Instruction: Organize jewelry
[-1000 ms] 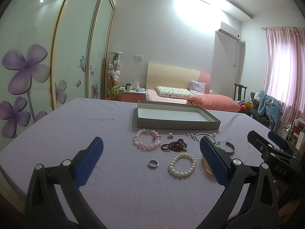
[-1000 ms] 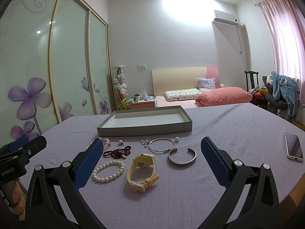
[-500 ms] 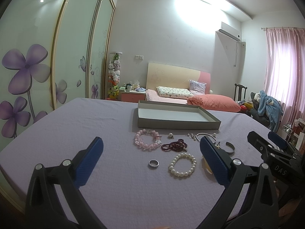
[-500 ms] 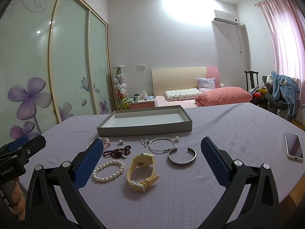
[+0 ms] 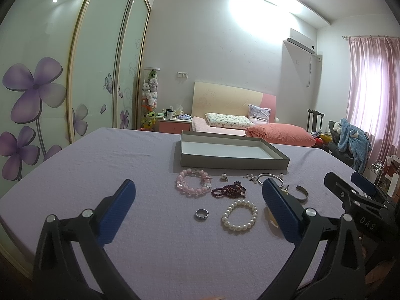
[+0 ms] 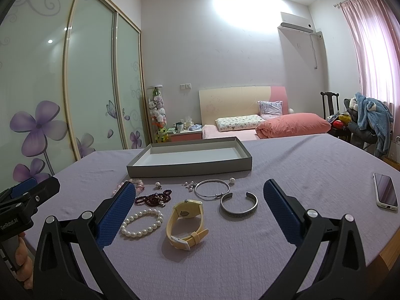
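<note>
Both my tongs hang wide open and empty above a lilac tablecloth [image 6: 287, 175]: the left gripper [image 5: 197, 205] over a silver ring [image 5: 201, 214], the right gripper [image 6: 200, 202] over a cream watch [image 6: 186, 221]. Beside these lie a white pearl bracelet [image 6: 141, 223] and an open silver cuff [image 6: 238, 206]. Beyond sit dark red beads [image 5: 228, 190], a pink bead bracelet [image 5: 193, 185] and a thin silver bangle [image 6: 212, 188]. Farthest, an empty grey tray [image 6: 190, 170] waits.
</note>
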Tool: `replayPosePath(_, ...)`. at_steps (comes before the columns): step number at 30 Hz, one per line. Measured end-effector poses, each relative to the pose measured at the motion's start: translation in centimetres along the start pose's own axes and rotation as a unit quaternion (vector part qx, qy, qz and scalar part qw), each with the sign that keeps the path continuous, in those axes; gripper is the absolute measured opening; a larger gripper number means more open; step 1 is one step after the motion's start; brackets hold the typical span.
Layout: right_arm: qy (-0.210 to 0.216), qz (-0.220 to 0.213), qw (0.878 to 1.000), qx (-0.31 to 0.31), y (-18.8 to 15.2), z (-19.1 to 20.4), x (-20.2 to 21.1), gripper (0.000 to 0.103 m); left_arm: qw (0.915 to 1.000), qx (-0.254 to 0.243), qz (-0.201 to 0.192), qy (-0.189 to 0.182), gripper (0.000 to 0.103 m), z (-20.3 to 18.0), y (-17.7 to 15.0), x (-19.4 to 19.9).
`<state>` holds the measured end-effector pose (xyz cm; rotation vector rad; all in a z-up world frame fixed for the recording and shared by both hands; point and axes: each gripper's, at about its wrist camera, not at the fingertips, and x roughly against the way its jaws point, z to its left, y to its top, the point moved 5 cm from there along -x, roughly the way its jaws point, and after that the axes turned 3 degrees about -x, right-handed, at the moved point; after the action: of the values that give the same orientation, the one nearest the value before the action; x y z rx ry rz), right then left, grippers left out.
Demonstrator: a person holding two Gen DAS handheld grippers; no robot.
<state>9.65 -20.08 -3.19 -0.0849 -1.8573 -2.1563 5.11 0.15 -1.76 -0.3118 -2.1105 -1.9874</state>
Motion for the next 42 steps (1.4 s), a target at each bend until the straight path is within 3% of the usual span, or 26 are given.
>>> replayPosePath(18, -0.002, 0.025, 1.0, -0.003, -1.5, -0.1, -0.6, 0.101, 1.0, 0.001, 0.005, 0.001, 0.099, 0.2, -1.1, -0.7)
replayPosePath(23, -0.004, 0.082, 0.997, 0.0, -2.4, -0.3, -2.5, 0.1, 0.9998, 0.0, 0.018, 0.006, 0.099, 0.5, -1.6, -1.6)
replayPosePath(28, 0.012, 0.143, 0.99, -0.005, -3.3, 0.0, -4.6, 0.089, 0.9995, -0.001, 0.029, 0.01, 0.099, 0.8, -1.6, -2.2)
replayPosePath(35, -0.004, 0.224, 0.974, -0.004, -5.0, 0.3, -7.5, 0.082, 0.9985, -0.007, 0.052, 0.012, 0.099, 1.4, -1.6, -3.5)
replayPosePath(37, -0.007, 0.252, 0.968, -0.013, -5.6, 0.2, -8.2, 0.075, 0.998, -0.01, 0.06, 0.015, 0.099, 1.6, -1.5, -4.0)
replayPosePath(42, -0.011, 0.283, 0.959, -0.023, -6.0, -0.4, -8.9, 0.07, 0.9958, -0.012, 0.09, 0.009, 0.099, 2.0, -2.2, -5.2)
